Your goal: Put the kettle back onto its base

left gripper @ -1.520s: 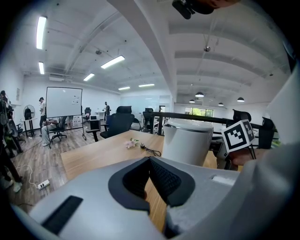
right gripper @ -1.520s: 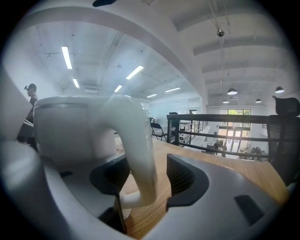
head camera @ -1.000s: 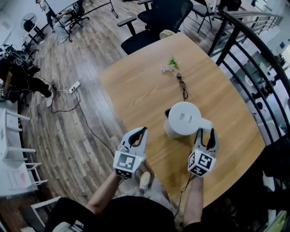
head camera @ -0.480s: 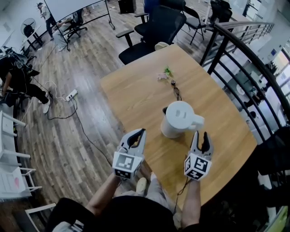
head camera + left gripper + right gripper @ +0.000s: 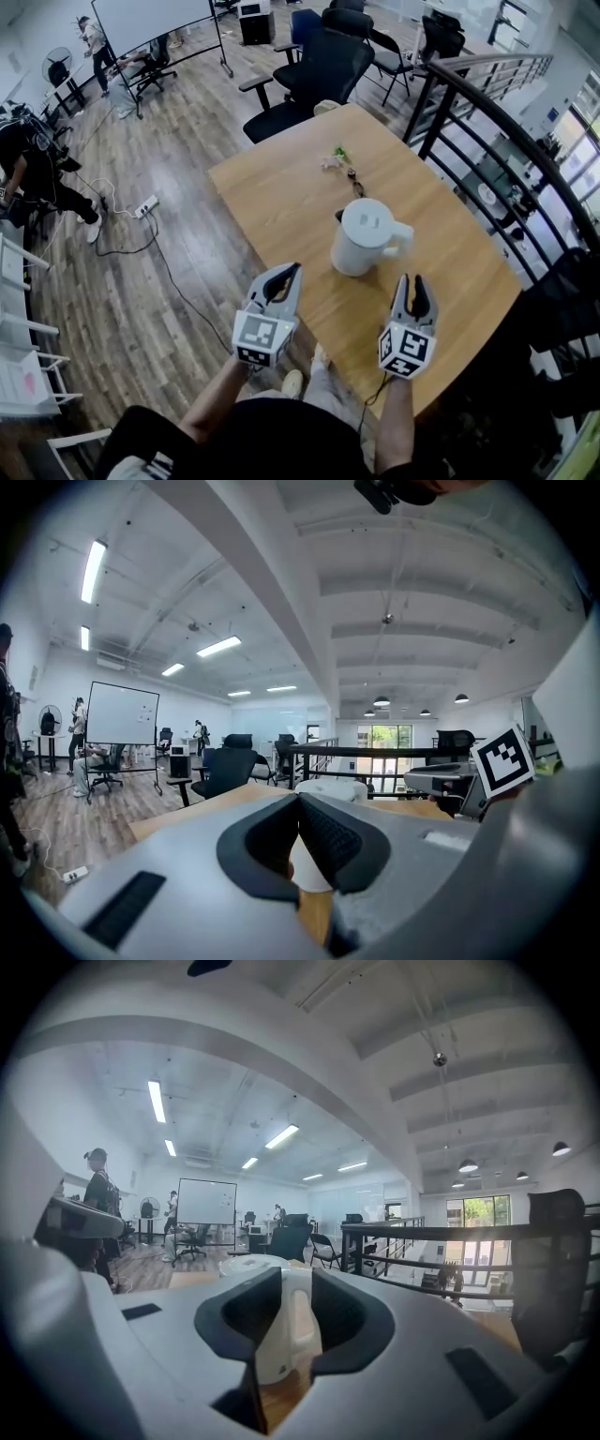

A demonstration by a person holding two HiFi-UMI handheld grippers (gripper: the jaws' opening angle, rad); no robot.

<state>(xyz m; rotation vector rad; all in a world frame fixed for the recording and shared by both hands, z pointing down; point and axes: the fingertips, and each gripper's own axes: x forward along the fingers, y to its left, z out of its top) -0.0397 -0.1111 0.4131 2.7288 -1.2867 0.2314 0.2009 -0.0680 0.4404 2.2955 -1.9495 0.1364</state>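
The kettle (image 5: 361, 236) stands on the table (image 5: 281, 202) ahead of both grippers. The left gripper (image 5: 291, 272) is clenched and empty. The right gripper (image 5: 413, 282), its jaws just closing, stands parted on nothing.

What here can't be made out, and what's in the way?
The base: head view, the kettle covers whatever sits beneath it; seating unreadable.
Green and pink item at the table's far end, head view: too small to identify.
Dark cord, head view: too thin to tell whether it reaches the kettle.
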